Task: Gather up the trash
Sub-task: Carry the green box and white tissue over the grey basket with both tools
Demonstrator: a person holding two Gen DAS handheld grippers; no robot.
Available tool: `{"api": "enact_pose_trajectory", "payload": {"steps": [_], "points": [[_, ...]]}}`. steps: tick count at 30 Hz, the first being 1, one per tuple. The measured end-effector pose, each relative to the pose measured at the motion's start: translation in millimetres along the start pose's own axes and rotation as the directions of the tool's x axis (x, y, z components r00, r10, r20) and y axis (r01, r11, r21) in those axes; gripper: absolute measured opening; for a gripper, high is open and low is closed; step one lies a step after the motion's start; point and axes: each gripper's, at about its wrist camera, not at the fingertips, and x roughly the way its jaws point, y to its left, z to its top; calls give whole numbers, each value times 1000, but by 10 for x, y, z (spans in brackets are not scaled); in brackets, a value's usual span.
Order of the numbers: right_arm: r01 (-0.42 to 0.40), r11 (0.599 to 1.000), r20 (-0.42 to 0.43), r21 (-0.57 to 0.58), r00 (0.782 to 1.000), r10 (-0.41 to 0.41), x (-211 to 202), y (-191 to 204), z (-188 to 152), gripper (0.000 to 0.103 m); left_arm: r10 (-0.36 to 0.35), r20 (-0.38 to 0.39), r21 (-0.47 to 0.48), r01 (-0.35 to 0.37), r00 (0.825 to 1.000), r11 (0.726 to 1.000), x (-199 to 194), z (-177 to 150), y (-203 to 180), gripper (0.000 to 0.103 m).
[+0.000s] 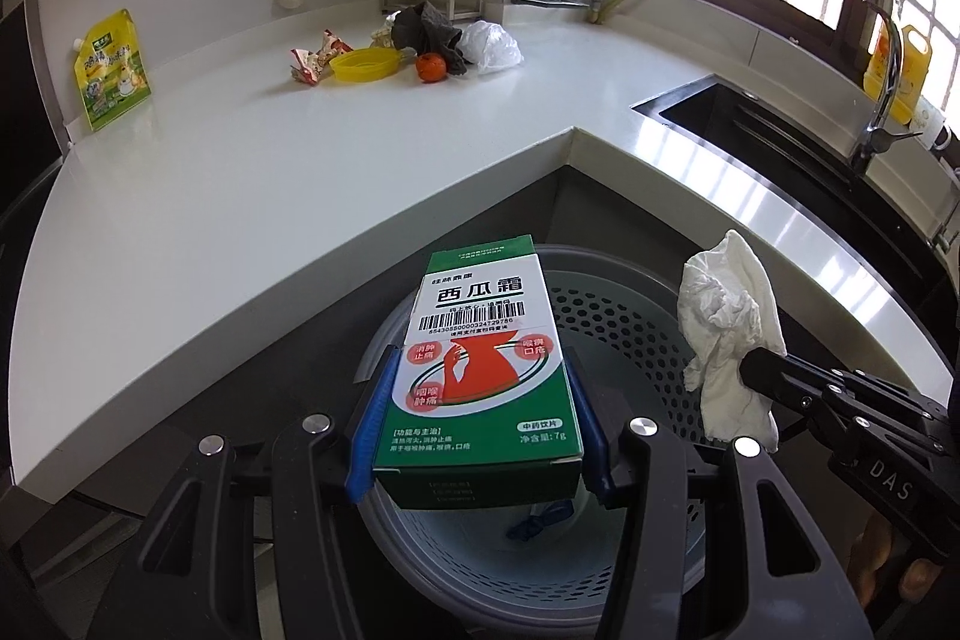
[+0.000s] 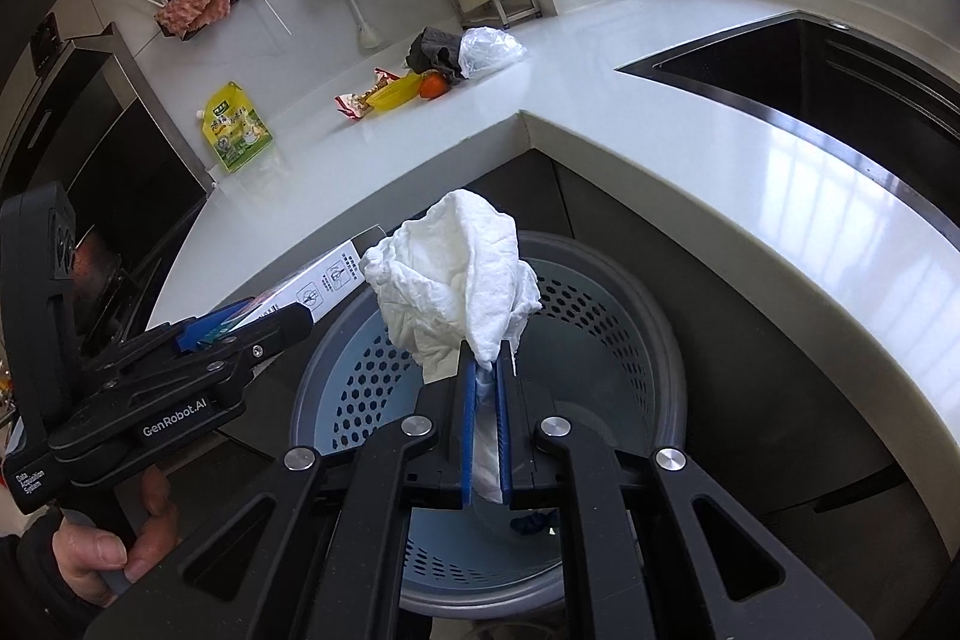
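My left gripper (image 1: 480,355) is shut on a green and white medicine box (image 1: 474,304), gripped by its long sides between the blue pads. It hangs over the grey perforated trash bin (image 1: 624,340) that stands on the floor in the counter's corner. My right gripper (image 2: 487,349) is shut on a crumpled white paper towel (image 2: 456,274), also above the bin (image 2: 600,316). The right wrist view shows the left gripper (image 2: 264,322) with the box (image 2: 324,280) at the left. In the left wrist view the towel (image 1: 729,328) hangs at the right. A small blue scrap (image 1: 534,520) lies in the bin.
On the white counter (image 1: 240,172) lie a snack wrapper (image 1: 312,61), a yellow lid (image 1: 363,64), an orange fruit (image 1: 431,67), a dark cloth (image 1: 429,25) and a white plastic bag (image 1: 492,46). A yellow-green pouch (image 1: 111,70) leans at the left. A sink (image 1: 750,124) and tap (image 1: 882,58) are at the right.
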Motion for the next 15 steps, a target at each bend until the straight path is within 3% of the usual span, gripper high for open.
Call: {"api": "enact_pose_trajectory", "payload": {"steps": [15], "points": [[12,1000,-64,19,998,-10,161,-123,-174,6,2,-100,-3,-2,995,1000,276,-183,-44,51]]}}
